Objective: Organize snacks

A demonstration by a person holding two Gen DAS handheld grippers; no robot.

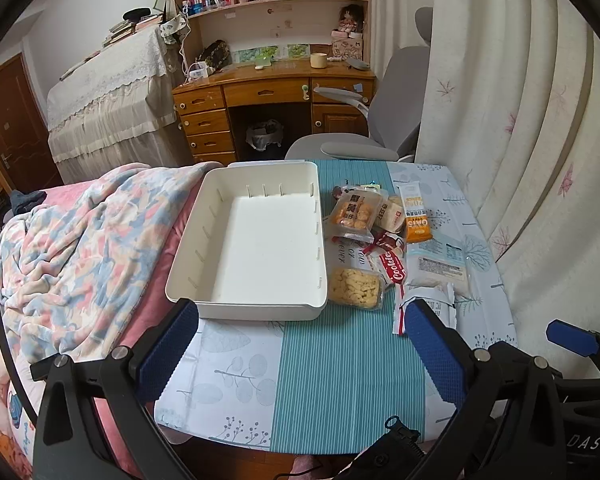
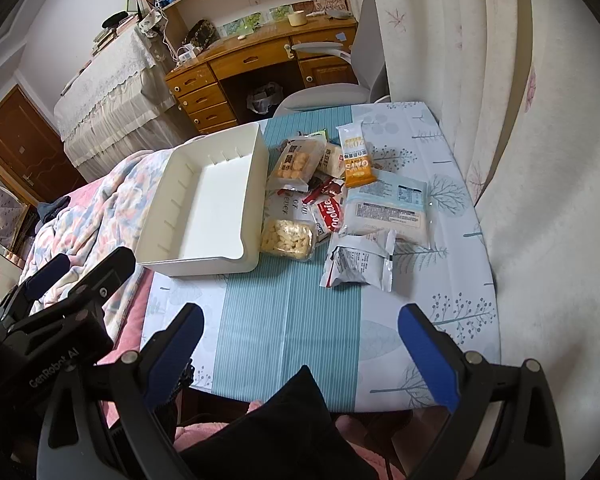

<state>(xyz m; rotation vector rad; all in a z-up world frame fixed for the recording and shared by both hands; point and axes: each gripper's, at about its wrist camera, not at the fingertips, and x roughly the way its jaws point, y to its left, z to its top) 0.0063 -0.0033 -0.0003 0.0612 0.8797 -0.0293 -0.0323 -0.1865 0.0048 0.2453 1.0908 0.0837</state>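
An empty white bin (image 1: 256, 248) (image 2: 208, 204) stands on the left part of the small table. Right of it lies a heap of snack packets: a clear pack of yellow puffs (image 1: 354, 288) (image 2: 287, 238), a red Cookie packet (image 1: 392, 268) (image 2: 331, 218), an orange oat bar (image 1: 416, 216) (image 2: 356, 158), a pastry pack (image 1: 354, 212) (image 2: 294, 166), a large pale flat pack (image 2: 388, 210) and a crumpled white packet (image 2: 360, 266). My left gripper (image 1: 300, 344) hangs open just before the bin's near wall. My right gripper (image 2: 300, 348) is open over the table's near edge, with nothing between its fingers.
The table wears a cloth (image 1: 332, 380) with teal stripes and leaf prints. A bed with a floral blanket (image 1: 80, 248) presses against its left side; a curtain (image 1: 540, 160) hangs at the right. Behind stand a grey chair (image 1: 380, 128) and a wooden desk (image 1: 268, 92).
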